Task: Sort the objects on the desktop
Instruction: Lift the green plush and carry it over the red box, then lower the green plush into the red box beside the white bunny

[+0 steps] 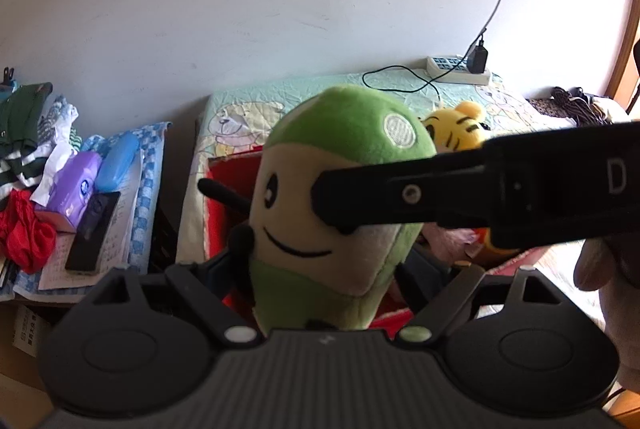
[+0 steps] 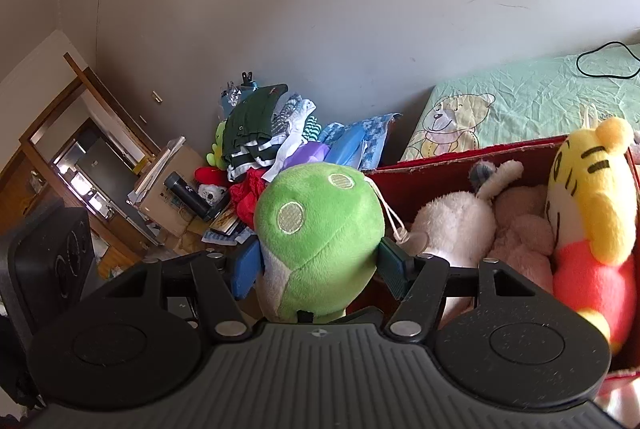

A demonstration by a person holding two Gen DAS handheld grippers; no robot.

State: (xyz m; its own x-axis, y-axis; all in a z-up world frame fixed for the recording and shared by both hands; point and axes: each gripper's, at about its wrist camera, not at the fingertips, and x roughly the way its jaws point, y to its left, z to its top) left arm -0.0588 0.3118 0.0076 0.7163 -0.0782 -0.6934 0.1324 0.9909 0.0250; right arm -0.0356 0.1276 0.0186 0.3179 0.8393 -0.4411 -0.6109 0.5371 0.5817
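A green, pod-shaped plush toy [image 1: 340,197] with a cream face, round black eyes and a curved stitched smile fills the centre of the left wrist view. Its crown is bright green fleece with pale woven oval patches; two of these show in the right wrist view, where the same toy [image 2: 320,229] is seen from the back. Thin black arms stick out toward 9 o'clock, and a white cord hangs from its side at 3 o'clock in the right wrist view.

The right gripper [image 2: 320,265] is clamped on the toy, its blue pad pressing one flank and its dark green pad the other. In the left wrist view that gripper crosses in from 3 o'clock, its black finger [image 1: 360,193] lying over the toy's face. The left gripper [image 1: 324,277] sits low around the toy's lower body; its fingers are mostly hidden behind the plush, so whether it presses or merely flanks the toy is not clear.

The toy is held just beside the near edge of an open red cardboard box [image 2: 460,165], which lies toward 3 o'clock and holds a yellow striped tiger plush [image 2: 592,197], a white plush [image 2: 452,225] and a pink plush [image 2: 520,233]. At 9 o'clock in the left wrist view, a purple tissue pack [image 1: 74,185], a blue case [image 1: 118,161] and a black remote [image 1: 94,229] lie on a side surface.
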